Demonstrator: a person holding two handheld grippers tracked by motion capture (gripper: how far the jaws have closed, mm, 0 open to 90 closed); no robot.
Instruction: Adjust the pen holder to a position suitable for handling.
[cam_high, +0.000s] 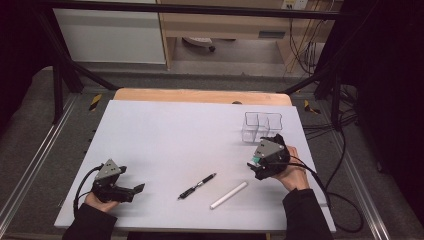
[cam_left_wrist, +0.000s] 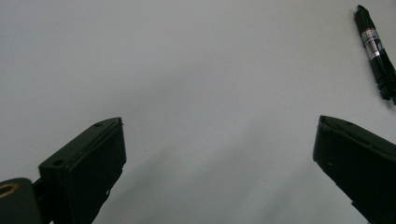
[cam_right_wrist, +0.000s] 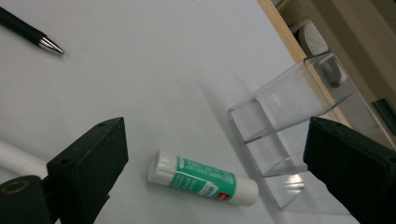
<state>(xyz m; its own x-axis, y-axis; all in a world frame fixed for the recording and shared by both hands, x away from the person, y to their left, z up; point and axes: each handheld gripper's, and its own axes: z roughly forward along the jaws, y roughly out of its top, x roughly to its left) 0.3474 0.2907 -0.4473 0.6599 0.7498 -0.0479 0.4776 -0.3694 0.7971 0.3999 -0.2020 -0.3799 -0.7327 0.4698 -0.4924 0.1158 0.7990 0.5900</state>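
A green-and-white glue stick (cam_right_wrist: 201, 179) lies flat on the white table, a sliver of it visible under my right gripper (cam_high: 257, 168) in the high view. In the right gripper view my right gripper (cam_right_wrist: 217, 128) hangs open above the stick, its pads clear of it. A clear plastic organizer (cam_right_wrist: 280, 126) stands just right of the stick. A black pen (cam_high: 197, 186) and a white stick (cam_high: 228, 195) lie at the table's front middle. My left gripper (cam_high: 135, 190) rests open at the front left, nothing between its jaws (cam_left_wrist: 219, 122); the pen (cam_left_wrist: 376, 51) lies off to its upper right.
The white table sheet (cam_high: 170, 135) sits on a wooden top (cam_high: 200, 95) with black frame rails around it. The organizer (cam_high: 261, 126) stands near the far right edge. Cables (cam_high: 330, 190) trail off the table's right side.
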